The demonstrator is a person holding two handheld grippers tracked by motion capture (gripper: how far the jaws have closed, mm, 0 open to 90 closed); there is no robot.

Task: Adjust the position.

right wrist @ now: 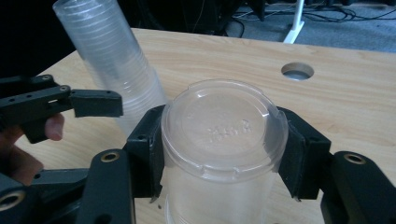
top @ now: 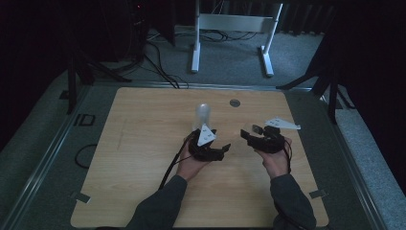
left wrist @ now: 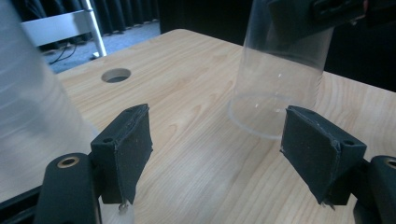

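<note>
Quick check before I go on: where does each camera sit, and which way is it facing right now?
High view: above the person's side, looking forward and down on the table; both forearms, left gripper, right gripper.
Left gripper view: on the left gripper, facing the clear cup; open jaws.
Right gripper view: on the right gripper; jaws clamp the cup.
Shared: cup stack, table hole.

Clear plastic cup point(right wrist: 223, 140), ribbed clear cup stack point(right wrist: 109, 60), pale woodgrain table point(left wrist: 196, 140), black jaws, seemingly grey floor point(top: 230, 57)
</note>
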